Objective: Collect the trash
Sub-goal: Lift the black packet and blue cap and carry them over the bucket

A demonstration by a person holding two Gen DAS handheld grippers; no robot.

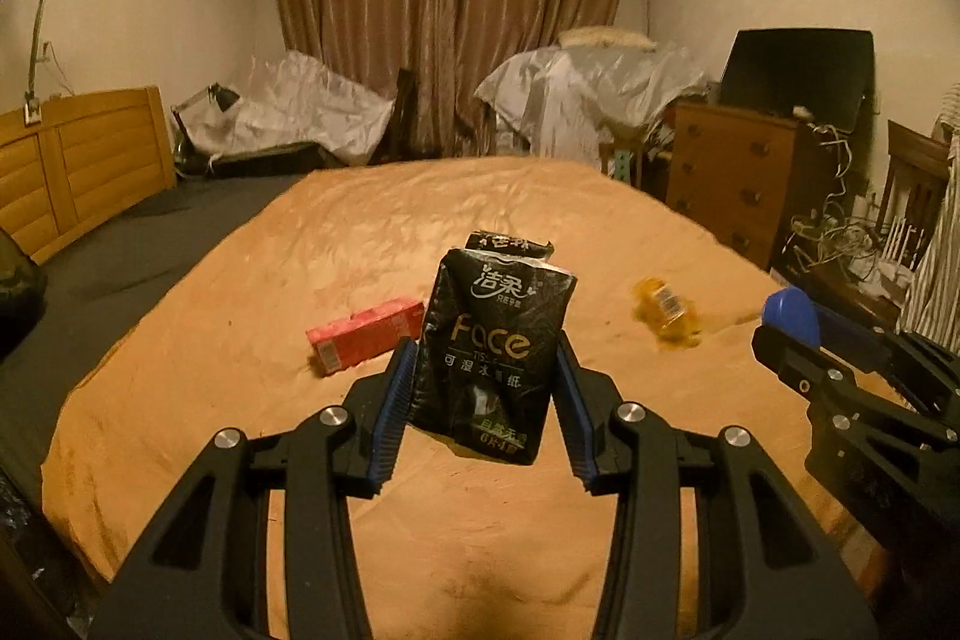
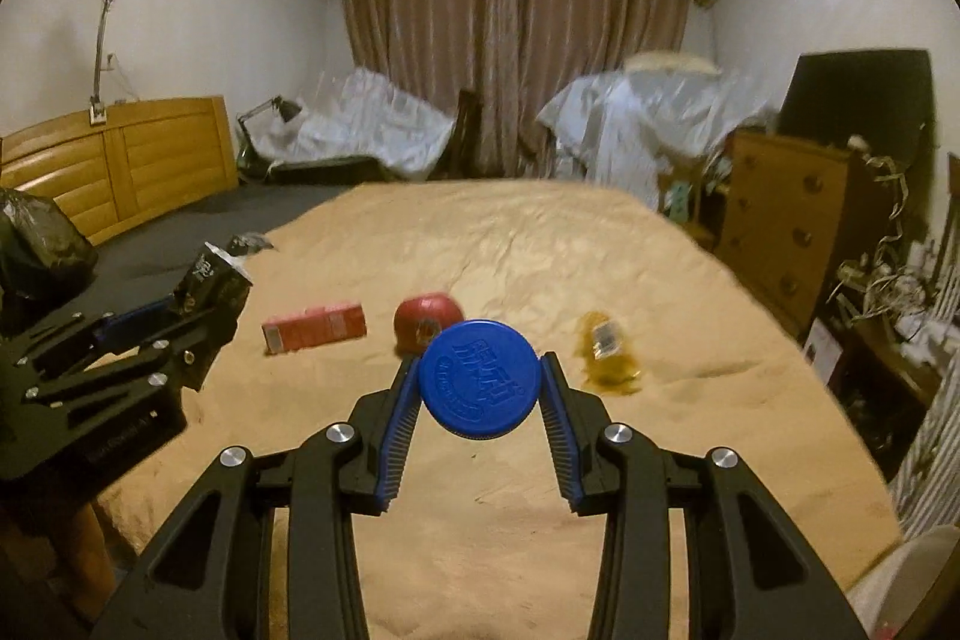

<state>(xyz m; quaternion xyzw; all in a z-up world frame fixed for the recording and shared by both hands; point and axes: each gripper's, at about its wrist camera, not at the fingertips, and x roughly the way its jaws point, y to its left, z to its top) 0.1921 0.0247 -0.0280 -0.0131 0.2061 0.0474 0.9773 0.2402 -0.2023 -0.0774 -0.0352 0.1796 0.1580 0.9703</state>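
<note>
Open tan bedspread (image 2: 510,244) stretches ahead of my two grippers, broad and flat toward the curtain (image 2: 516,40). Three items interrupt the middle ground: a red carton (image 2: 315,328), a red round object (image 2: 423,319) just right of it, and a yellow wrapper (image 2: 606,355) farther right, with passable gaps between them. My left gripper (image 1: 486,376), closed on a black tissue pack (image 1: 492,346), blocks its own forward lane; my right gripper (image 2: 479,382) clamps a blue cap (image 2: 479,379). A wooden dresser (image 2: 780,220) hems the right side.
</note>
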